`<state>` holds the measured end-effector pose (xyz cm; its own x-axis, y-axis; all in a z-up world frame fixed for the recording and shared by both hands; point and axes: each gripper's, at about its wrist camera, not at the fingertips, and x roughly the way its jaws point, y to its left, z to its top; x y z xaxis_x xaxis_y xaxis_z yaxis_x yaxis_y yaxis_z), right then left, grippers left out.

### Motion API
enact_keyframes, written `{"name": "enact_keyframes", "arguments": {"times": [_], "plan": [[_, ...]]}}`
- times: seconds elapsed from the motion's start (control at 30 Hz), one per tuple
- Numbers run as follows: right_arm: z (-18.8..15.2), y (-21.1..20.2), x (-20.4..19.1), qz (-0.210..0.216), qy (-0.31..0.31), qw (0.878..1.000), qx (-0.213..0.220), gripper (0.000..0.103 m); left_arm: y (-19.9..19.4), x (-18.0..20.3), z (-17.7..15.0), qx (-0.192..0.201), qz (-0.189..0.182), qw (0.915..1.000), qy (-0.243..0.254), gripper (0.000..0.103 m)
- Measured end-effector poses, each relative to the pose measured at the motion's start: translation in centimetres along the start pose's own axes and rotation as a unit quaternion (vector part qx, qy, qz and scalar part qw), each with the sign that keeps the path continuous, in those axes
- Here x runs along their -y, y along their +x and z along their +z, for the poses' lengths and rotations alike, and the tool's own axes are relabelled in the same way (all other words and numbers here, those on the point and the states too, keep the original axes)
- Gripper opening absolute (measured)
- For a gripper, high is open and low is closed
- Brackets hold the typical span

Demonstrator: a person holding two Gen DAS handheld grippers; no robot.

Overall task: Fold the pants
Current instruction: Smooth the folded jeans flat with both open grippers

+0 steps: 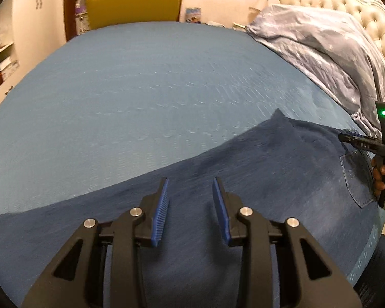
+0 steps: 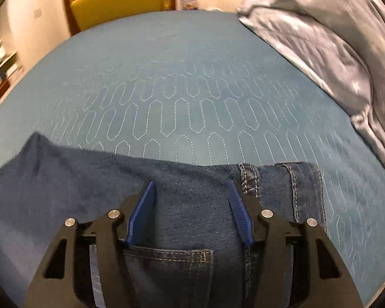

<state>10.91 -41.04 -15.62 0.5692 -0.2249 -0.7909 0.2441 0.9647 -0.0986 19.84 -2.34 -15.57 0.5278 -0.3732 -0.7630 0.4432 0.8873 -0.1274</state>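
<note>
Jeans (image 2: 187, 220) lie flat along the near edge of the bed (image 2: 192, 77), on the blue quilted cover; back pocket (image 2: 166, 264) faces up. Right gripper (image 2: 191, 192) hangs over the waistband end, jaws spread, holding nothing. Left gripper (image 1: 191, 192) hangs over the leg fabric, jaws spread likewise. Grey duvet (image 1: 320, 48) bunched at right. Yellow chair (image 1: 133, 2) beyond the far edge.

Left gripper (image 1: 191, 206) and right gripper (image 2: 191, 210) both hover low, jaws spread apart.
</note>
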Motion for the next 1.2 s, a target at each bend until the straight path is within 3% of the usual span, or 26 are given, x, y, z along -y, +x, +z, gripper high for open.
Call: {"name": "enact_keyframes", "arguments": {"times": [0.1, 0.17, 0.27, 0.37, 0.47, 0.6, 0.7, 0.77, 0.8, 0.9, 1.0, 1.03, 1.07, 1.13, 1.2], "plan": [[-0.3, -0.1, -0.2, -0.009, 0.008, 1.0, 0.005, 0.055, 2.7, 0.0, 0.3, -0.029, 0.031, 0.9991, -0.008, 0.035], [-0.4, -0.2, -0.3, -0.008, 0.007, 1.0, 0.008, 0.055, 3.1, -0.9, 0.5, -0.031, 0.025, 0.999, -0.022, 0.034], [0.0, 0.1, -0.3, -0.016, -0.002, 1.0, 0.004, 0.055, 2.7, -2.5, 0.7, -0.031, 0.055, 0.9976, -0.028, 0.034], [0.6, -0.7, -0.2, -0.02, 0.014, 1.0, 0.001, 0.056, 0.3, -7.0, 0.1, -0.016, 0.071, 0.9945, -0.075, 0.03], [0.8, -3.3, -1.5, -0.02, 0.017, 0.999, 0.018, 0.063, -4.6, -11.8, -2.5, 0.009, 0.081, 0.9932, -0.083, 0.031], [-0.7, -7.6, -8.4, 0.053, -0.03, 0.998, 0.03, 0.064, -8.2, -19.1, -7.2, -0.009, 0.13, 0.9838, -0.123, 0.031], [-2.1, -10.6, -15.3, 0.105, -0.054, 0.992, 0.043, 0.077, -9.8, -25.2, -10.5, -0.031, 0.186, 0.9708, -0.149, 0.033], [-3.1, -11.5, -20.0, 0.155, -0.057, 0.986, 0.03, 0.077, -10.8, -28.0, -11.5, -0.028, 0.208, 0.9653, -0.155, 0.035], [-3.7, -11.7, -22.1, 0.172, -0.061, 0.983, 0.023, 0.077, -11.7, -29.8, -11.9, -0.031, 0.232, 0.9586, -0.162, 0.035], [-5.5, -11.4, -28.6, 0.195, -0.088, 0.977, -0.005, 0.078, -15.3, -34.3, -12.8, -0.012, 0.261, 0.9431, -0.206, 0.035], [-6.9, -11.0, -33.3, 0.203, -0.107, 0.973, -0.018, 0.078, -19.4, -36.0, -14.3, 0.027, 0.249, 0.9388, -0.236, 0.038], [-7.3, -10.7, -34.6, 0.207, -0.11, 0.972, -0.026, 0.078, -20.2, -35.9, -15.1, 0.033, 0.237, 0.9409, -0.24, 0.05], [-7.6, -10.3, -35.9, 0.208, -0.113, 0.971, -0.034, 0.078, -20.8, -35.9, -15.9, 0.033, 0.227, 0.9431, -0.241, 0.057], [-8.3, -9.8, -37.9, 0.201, -0.127, 0.971, -0.036, 0.078, -21.8, -36.0, -17.7, 0.043, 0.208, 0.9406, -0.265, 0.056], [-9.2, -9.4, -39.3, 0.174, -0.145, 0.973, -0.034, 0.078, -22.9, -36.5, -19.7, 0.065, 0.169, 0.9317, -0.315, 0.056]]}}
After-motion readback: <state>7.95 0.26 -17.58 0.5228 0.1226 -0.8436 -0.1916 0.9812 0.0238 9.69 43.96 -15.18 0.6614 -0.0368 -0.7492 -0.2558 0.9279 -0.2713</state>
